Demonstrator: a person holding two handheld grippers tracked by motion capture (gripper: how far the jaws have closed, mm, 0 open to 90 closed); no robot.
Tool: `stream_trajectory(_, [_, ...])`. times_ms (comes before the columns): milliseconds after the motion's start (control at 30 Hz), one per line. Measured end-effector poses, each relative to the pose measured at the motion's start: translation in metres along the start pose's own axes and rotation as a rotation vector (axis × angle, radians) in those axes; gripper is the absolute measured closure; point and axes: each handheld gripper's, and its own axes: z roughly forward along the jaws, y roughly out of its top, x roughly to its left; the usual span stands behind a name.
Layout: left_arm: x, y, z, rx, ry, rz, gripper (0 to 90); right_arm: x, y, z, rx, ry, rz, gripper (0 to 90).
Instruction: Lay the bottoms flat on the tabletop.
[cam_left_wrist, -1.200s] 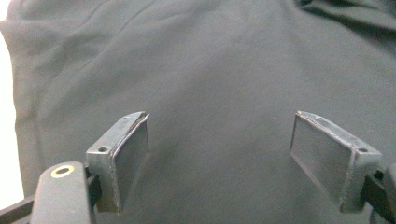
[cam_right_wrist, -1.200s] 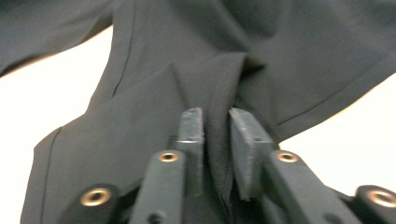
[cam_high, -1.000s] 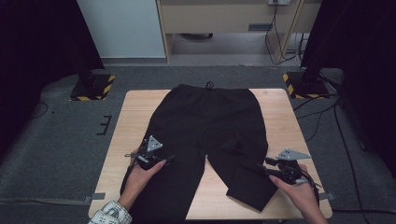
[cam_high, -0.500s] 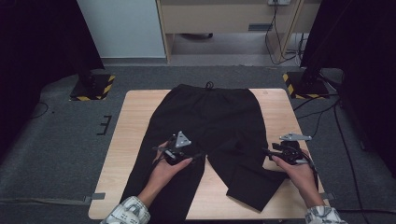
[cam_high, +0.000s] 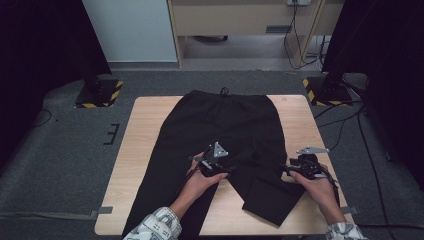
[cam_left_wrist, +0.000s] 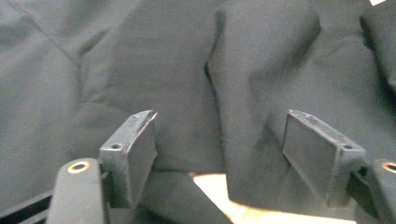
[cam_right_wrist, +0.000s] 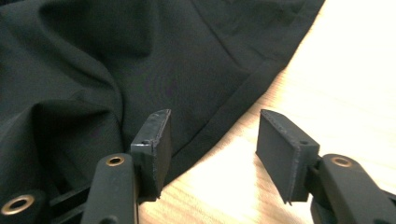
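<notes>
Over the middle of the wooden table (cam_high: 145, 130), near the crotch of the black trousers (cam_high: 225, 125), the left gripper (cam_high: 216, 161) is held low in the person's left hand (cam_high: 202, 181), the forearm coming up from the bottom edge in a patterned sleeve (cam_high: 157, 226). Its jaws have just been closing a little yet stand well apart; in the left gripper view the pads (cam_left_wrist: 133, 149) bracket the inner-leg fabric where the two legs split, with a patch of bare wood below, and nothing is pinched.

The right gripper (cam_high: 295, 169) sits at the outer edge of the right trouser leg, gripped by the right hand (cam_high: 320, 187) with the wrist angled inward. Its jaws have just narrowed slightly and stay open at a middling gap. In the right gripper view, one pad (cam_right_wrist: 154, 144) hovers over the hem of the cloth and the other over bare table, the hem's edge running between them, not clamped.

The trousers lie flat, waistband with its drawstring at the far side, legs toward the person. No brand, label or writing can be read.
</notes>
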Motion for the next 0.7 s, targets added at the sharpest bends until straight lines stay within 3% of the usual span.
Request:
stream_trajectory(133, [-0.003, 0.0, 0.009, 0.034, 0.012, 0.019, 36.4, 0.003, 0.003, 0.008, 0.014, -0.005, -0.015, 47.0])
stream_trajectory(200, [-0.004, -0.001, 0.011, 0.026, -0.001, 0.013, 44.7, 0.007, 0.005, 0.012, 0.033, -0.008, -0.028, 49.5])
stream_trajectory(300, [-0.006, 0.0, 0.011, 0.013, -0.011, 0.026, 62.0, 0.011, 0.007, 0.015, 0.044, -0.012, -0.056, 65.0])
stream_trajectory(367, [-0.008, 0.0, 0.012, 0.011, -0.019, 0.036, 74.3, 0.014, 0.009, 0.016, 0.056, -0.007, -0.07, 80.2])
stream_trajectory(433, [-0.01, 0.002, 0.012, 0.018, -0.029, 0.034, 84.4, 0.016, 0.012, 0.018, 0.062, 0.001, -0.089, 88.0])
stream_trajectory(533, [-0.008, 0.005, 0.007, 0.002, -0.015, 0.039, 86.7, 0.017, 0.017, 0.016, 0.052, -0.004, -0.091, 88.6])
stream_trajectory(567, [-0.006, 0.007, 0.005, -0.003, -0.007, 0.039, 87.1, 0.012, 0.028, 0.008, 0.031, -0.014, -0.1, 88.7])
stream_trajectory(633, [0.007, 0.013, -0.006, -0.026, 0.028, 0.023, 87.2, 0.006, 0.037, 0.001, 0.016, -0.025, -0.107, 88.7])
stream_trajectory(700, [0.018, 0.018, -0.013, -0.051, 0.035, 0.003, 87.2, -0.003, 0.049, -0.008, 0.003, -0.047, -0.108, 88.6])
